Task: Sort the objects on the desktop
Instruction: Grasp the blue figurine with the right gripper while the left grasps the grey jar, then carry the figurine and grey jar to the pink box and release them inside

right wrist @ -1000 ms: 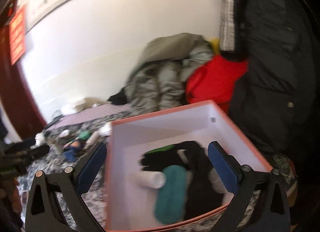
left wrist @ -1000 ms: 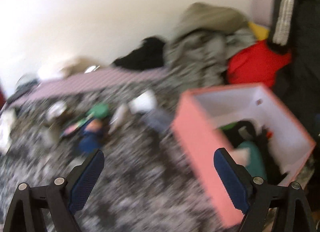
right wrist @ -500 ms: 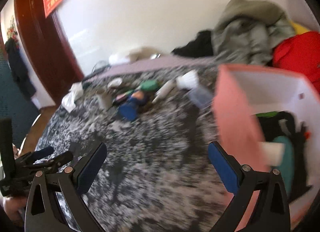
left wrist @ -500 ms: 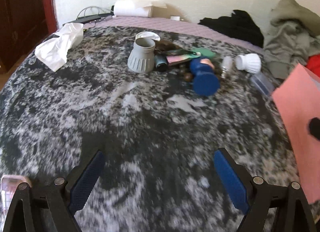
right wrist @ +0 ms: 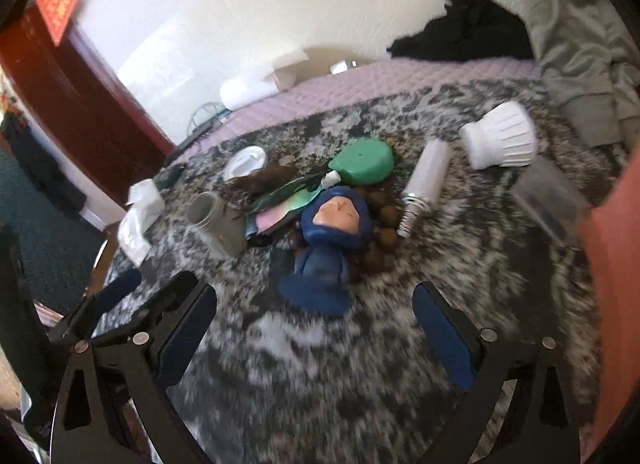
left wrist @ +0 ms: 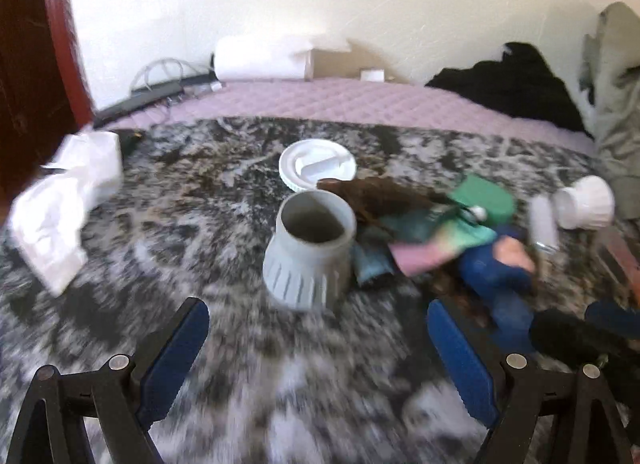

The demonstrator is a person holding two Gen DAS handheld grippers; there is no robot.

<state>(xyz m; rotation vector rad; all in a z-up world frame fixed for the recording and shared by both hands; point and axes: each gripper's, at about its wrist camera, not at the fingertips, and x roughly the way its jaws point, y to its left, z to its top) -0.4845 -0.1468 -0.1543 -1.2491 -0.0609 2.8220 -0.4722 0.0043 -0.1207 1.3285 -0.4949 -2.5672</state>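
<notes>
A clutter of objects lies on the black-and-white mottled cover. A grey jar (left wrist: pixel 309 249) stands open just beyond my left gripper (left wrist: pixel 318 348), which is open and empty. A blue figure with a pink face (right wrist: pixel 334 232) lies just beyond my right gripper (right wrist: pixel 314 328), also open and empty. Around them lie a green lid (right wrist: pixel 363 161), a white lid (left wrist: pixel 318 164), a white tube (right wrist: pixel 425 180), a white cup on its side (right wrist: pixel 500 140), a pink-green item (left wrist: pixel 436 248) and brown beads (right wrist: pixel 384 232).
The pink box's wall (right wrist: pixel 612 264) stands at the right edge. A clear plastic case (right wrist: pixel 550 200) lies beside it. Crumpled white paper (left wrist: pixel 64 204) lies at the left. Clothes (right wrist: pixel 580 56) pile up at the back right, a purple quilt (left wrist: pixel 340 100) behind.
Both grippers have swung left, away from the pink box, and moved in close to the clutter. The grey jar and blue figure now sit just beyond the fingertips.
</notes>
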